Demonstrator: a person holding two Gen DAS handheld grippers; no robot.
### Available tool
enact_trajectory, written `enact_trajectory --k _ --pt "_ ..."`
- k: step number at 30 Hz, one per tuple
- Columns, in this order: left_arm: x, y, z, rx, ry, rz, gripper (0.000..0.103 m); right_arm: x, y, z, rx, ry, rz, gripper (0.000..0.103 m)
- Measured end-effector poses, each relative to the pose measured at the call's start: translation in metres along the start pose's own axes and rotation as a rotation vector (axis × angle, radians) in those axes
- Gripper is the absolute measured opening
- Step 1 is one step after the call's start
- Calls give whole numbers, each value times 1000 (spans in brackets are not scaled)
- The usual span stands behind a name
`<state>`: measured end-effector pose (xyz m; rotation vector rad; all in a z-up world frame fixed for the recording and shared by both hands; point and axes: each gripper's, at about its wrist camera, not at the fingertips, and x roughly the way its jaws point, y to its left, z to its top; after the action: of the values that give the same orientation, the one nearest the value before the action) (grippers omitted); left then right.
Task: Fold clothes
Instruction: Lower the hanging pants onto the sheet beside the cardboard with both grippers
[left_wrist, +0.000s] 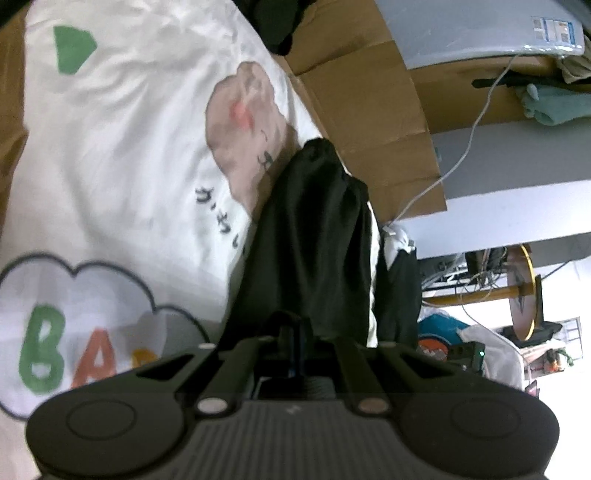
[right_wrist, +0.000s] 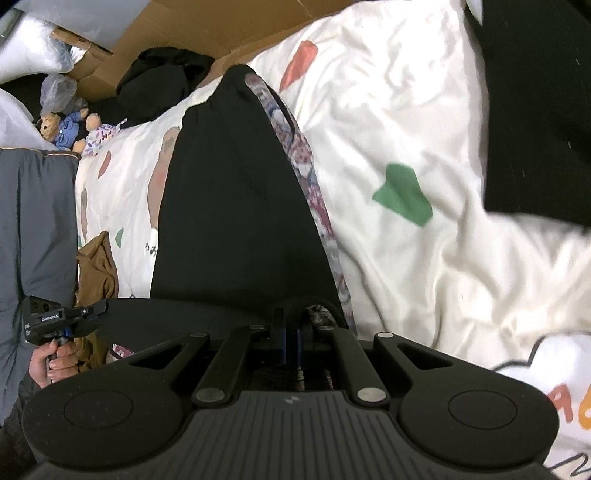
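A black garment (right_wrist: 236, 206) with a patterned floral lining (right_wrist: 310, 177) hangs stretched over a white printed bedsheet (right_wrist: 406, 122). My right gripper (right_wrist: 291, 332) is shut on one end of it. My left gripper (left_wrist: 291, 332) is shut on the other end, and the black cloth (left_wrist: 306, 236) hangs bunched away from it. In the right wrist view the left gripper (right_wrist: 55, 317) shows at the far left in a hand, with the cloth's edge taut between the two.
A second black garment (right_wrist: 539, 110) lies at the sheet's upper right. A black pile (right_wrist: 159, 81), cardboard boxes (left_wrist: 369, 110), a brown garment (right_wrist: 96, 266), teddy bears (right_wrist: 66, 125) and a grey cover (right_wrist: 33, 221) surround the bed. A white cable (left_wrist: 476, 122) hangs by the boxes.
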<state>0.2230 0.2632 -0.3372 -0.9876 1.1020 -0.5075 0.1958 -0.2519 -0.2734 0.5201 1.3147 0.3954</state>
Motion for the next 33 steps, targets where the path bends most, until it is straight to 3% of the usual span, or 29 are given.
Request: enact_trajectory --k 17,33 --pt "18 0 59 13 38 23 3 10 -1 50 19 -45 17 5" --pt "42 4 114 10 32 -33 3 21 -3 99 44 -63 28 5"
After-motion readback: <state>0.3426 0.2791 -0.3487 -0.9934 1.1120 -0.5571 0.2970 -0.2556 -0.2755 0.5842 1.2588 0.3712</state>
